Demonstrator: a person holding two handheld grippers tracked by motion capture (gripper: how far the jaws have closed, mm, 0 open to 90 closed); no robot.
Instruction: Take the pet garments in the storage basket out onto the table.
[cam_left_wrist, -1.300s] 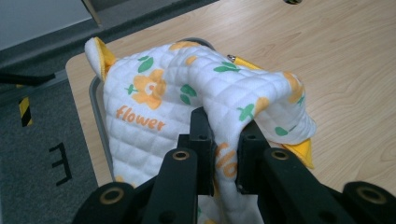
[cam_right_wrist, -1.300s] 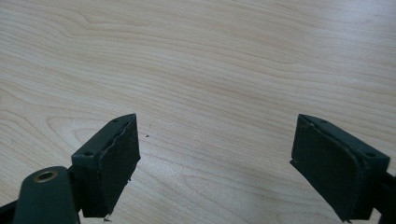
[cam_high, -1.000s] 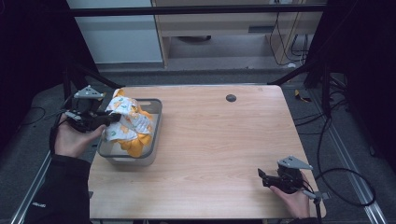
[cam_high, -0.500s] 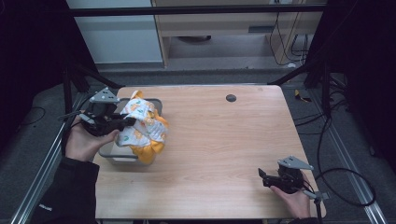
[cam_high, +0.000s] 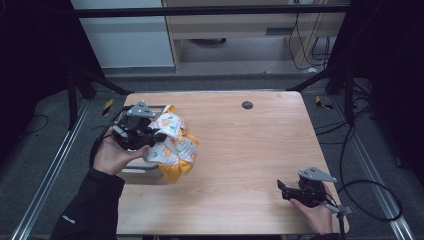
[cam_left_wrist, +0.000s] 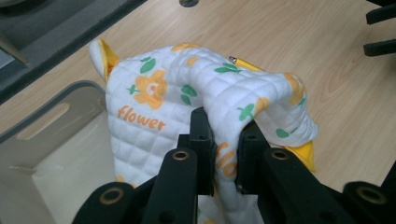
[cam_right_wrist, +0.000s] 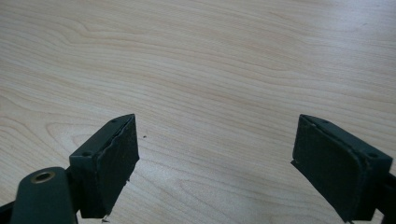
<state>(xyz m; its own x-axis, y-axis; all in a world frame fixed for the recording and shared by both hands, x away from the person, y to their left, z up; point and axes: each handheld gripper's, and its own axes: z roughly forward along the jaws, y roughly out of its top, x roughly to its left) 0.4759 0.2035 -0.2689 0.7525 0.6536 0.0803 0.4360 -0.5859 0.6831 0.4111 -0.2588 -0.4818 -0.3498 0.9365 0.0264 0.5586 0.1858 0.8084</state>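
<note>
Looking from the left, we saw the grey bin (cam_left_wrist: 51, 121) with bare floor at the table (cam_high: 240, 150) edge; our left gripper (cam_high: 150, 136) had clamped the flowered quilted cloth (cam_high: 172, 145), lifted over the bin's right rim. Far right, our right gripper (cam_high: 284, 189) sat gaping, holding nothing.

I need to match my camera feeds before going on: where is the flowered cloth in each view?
High view: the flowered cloth hangs left of centre, clamped in the left gripper, over the grey bin's edge.
Left gripper view: the cloth is at centre, pinched between the jaws, bin at left.
Right gripper view: not in it.
Shared landmark: the wooden table.
</note>
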